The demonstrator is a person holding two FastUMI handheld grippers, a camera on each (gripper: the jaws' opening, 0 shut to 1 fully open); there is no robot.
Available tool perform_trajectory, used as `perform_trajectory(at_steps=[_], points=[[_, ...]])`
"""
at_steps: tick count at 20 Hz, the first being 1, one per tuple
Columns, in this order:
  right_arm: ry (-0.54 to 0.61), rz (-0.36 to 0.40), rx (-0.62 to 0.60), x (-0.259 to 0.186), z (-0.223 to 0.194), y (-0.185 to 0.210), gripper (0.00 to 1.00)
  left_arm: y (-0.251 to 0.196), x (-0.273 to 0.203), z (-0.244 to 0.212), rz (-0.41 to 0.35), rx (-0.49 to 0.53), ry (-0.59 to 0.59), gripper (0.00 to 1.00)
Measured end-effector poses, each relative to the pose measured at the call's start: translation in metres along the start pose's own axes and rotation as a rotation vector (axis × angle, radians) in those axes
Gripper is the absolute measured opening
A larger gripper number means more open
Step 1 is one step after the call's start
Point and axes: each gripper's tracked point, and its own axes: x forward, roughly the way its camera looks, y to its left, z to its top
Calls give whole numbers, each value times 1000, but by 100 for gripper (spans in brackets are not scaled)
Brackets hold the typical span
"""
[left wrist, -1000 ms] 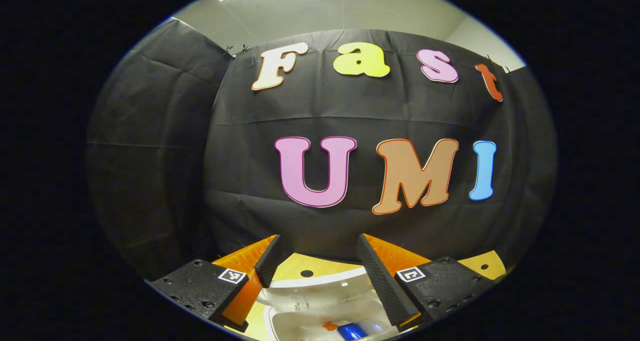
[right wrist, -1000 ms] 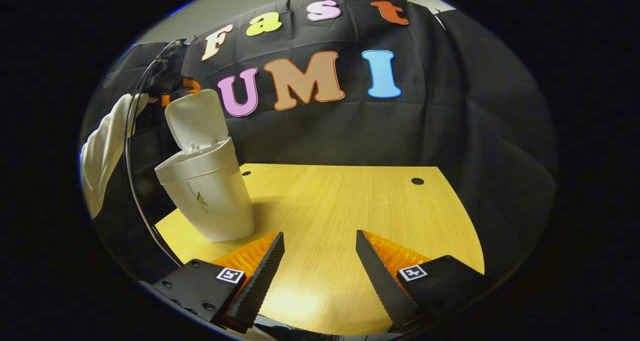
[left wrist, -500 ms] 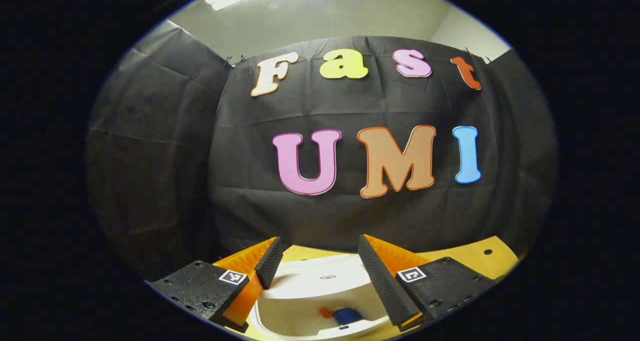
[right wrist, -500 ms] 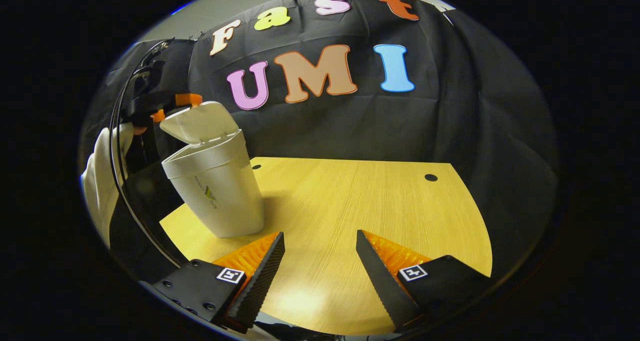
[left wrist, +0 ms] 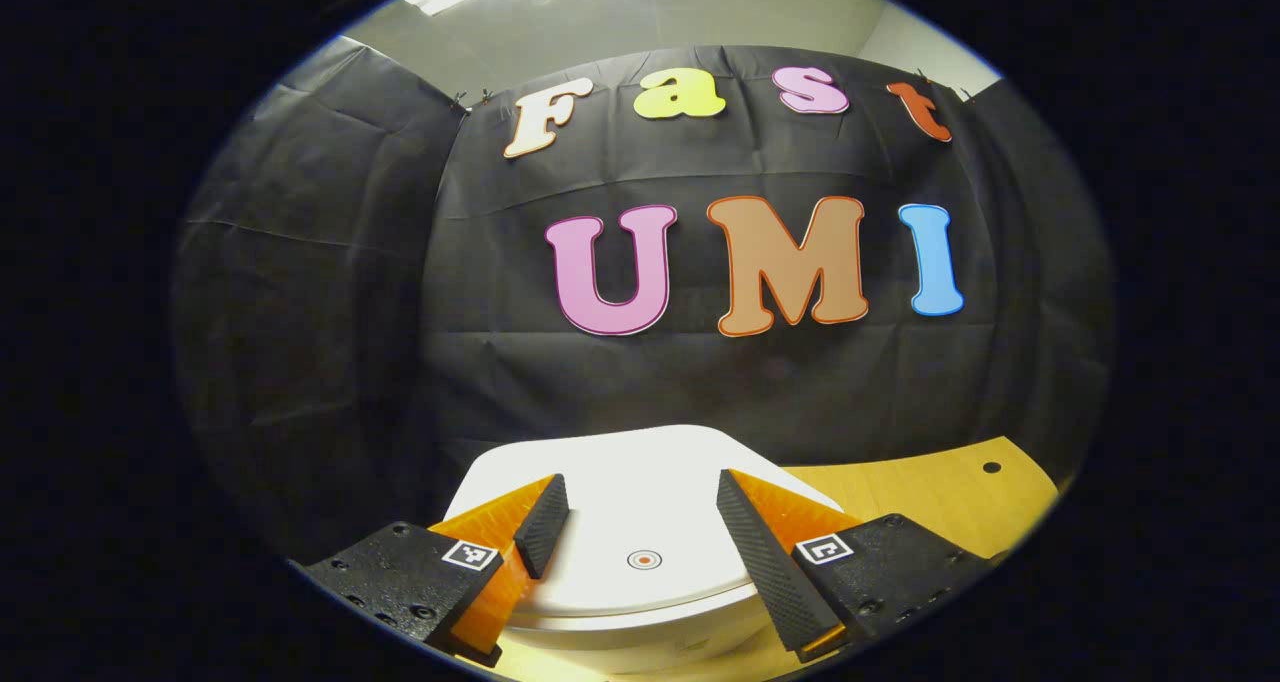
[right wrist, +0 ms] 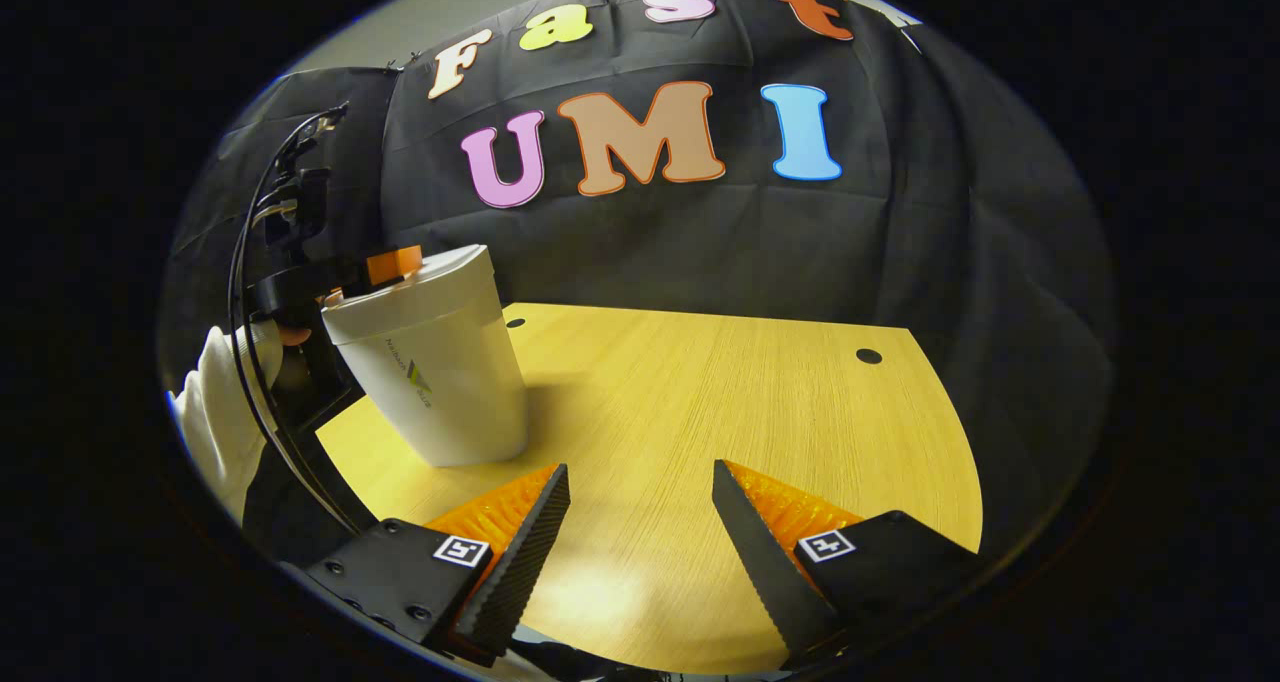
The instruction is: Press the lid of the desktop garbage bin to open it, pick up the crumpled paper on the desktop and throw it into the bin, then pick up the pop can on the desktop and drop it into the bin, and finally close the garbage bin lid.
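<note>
Right gripper view takes in the wooden surface first, broad and bare of paper or can, so I judge both are already inside the bin and only the lid remains. At its far left corner stands the white garbage bin, upright, its long axis vertical, with its lid lying down flat on the rim. The left hand-held gripper sits right on top of that lid, held by a person's white sleeve, so it is plainly the nearer of the two; its fingers are spread apart, grasping nothing. From the left gripper view, the lid lies directly under and between those splayed fingers, with a small ringed press mark just ahead of them. The right hand-held gripper hovers well apart from the bin, released and empty. A small logo and line of print run down the bin's side, too small to read.
</note>
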Motion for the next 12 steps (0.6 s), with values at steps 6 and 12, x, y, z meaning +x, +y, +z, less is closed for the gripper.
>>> perform_trajectory(at_steps=[6,12], points=[[20,0,15,4,-6,-4,96,4,-5,-3,30,-18,-81,95],[45,5,27,8,-15,-4,96,5,-1,-10,64,-25,-60,96]])
